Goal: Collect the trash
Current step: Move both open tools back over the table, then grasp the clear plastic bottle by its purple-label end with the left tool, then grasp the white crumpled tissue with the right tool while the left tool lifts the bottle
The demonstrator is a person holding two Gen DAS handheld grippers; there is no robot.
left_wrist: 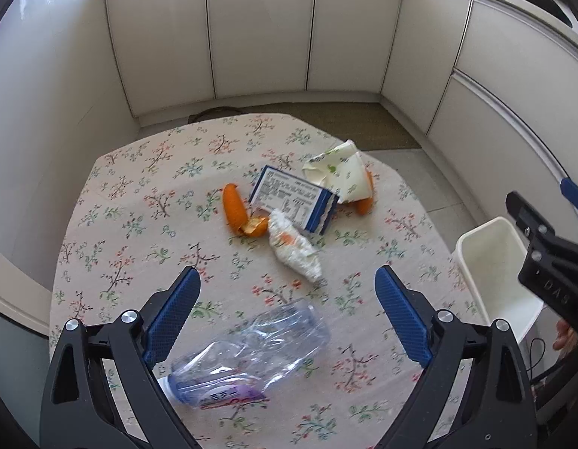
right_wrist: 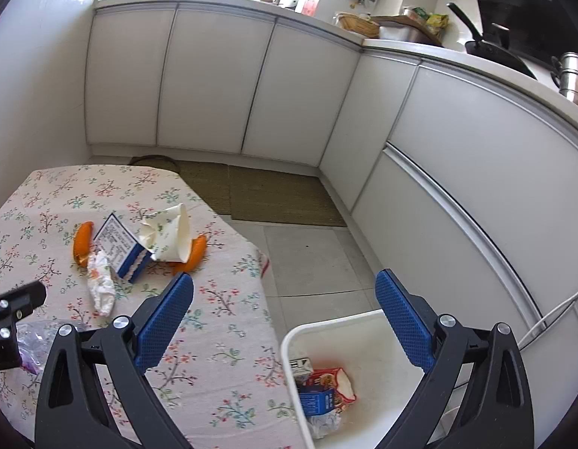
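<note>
While both grippers, left (left_wrist: 285, 295) and right (right_wrist: 283, 299), gape wide, the bottle (left_wrist: 251, 355) beside the bin (left_wrist: 493, 273) shows an unreadable purple label.

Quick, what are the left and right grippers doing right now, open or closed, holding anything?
Left gripper: open, empty, above the plastic bottle.
Right gripper: open, empty, over the white bin.

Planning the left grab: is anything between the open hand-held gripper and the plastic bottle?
Nothing visible: the left hand-held gripper is open, and the plastic bottle lies on the tablecloth between its fingers.
</note>
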